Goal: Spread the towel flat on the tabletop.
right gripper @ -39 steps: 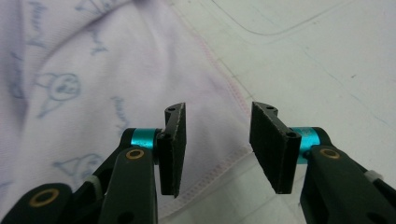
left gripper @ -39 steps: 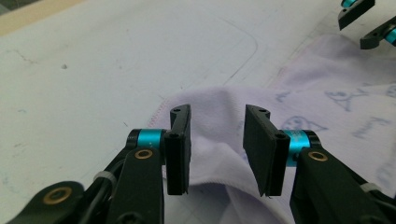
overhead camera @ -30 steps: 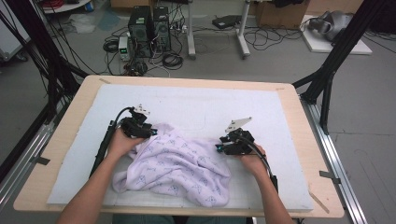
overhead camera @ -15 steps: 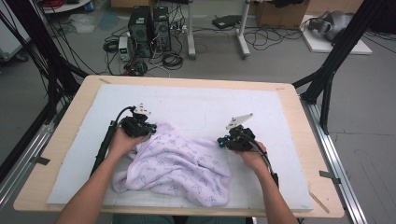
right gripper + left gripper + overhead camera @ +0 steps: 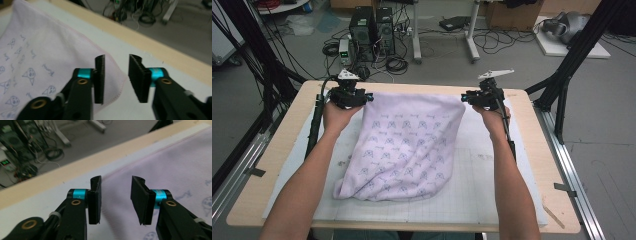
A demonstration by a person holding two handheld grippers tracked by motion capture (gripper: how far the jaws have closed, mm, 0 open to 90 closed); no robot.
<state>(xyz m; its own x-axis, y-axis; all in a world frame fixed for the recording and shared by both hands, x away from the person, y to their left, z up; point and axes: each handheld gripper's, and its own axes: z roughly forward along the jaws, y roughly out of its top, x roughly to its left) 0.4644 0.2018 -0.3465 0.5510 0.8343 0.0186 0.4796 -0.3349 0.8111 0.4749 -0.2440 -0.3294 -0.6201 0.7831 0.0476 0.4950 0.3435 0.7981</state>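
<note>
A pale lilac cloth [image 5: 407, 145] printed with small cartoon faces lies on the white mat [image 5: 492, 200]. Its far edge is stretched straight and its near end is still rumpled. My left gripper [image 5: 369, 98] sits at the cloth's far left corner. In the left gripper view it [image 5: 116, 182] stands open over the cloth [image 5: 175, 170], with the hem just below the jaws. My right gripper [image 5: 465, 97] is at the far right corner. In the right gripper view it [image 5: 116, 60] is open too, and the cloth's corner [image 5: 37, 50] lies under its left jaw.
The wooden table [image 5: 277, 145] ends just beyond both grippers. Past that edge the floor holds computer towers [image 5: 372, 30], cables and a desk's legs. Black frame struts [image 5: 572, 60] rise at both sides. Bare mat shows to the right of the cloth.
Both grippers have moved from mid-table to the far edge and apart. The bunched cloth came with them and now lies stretched out. Both pairs of jaws now stand open.
</note>
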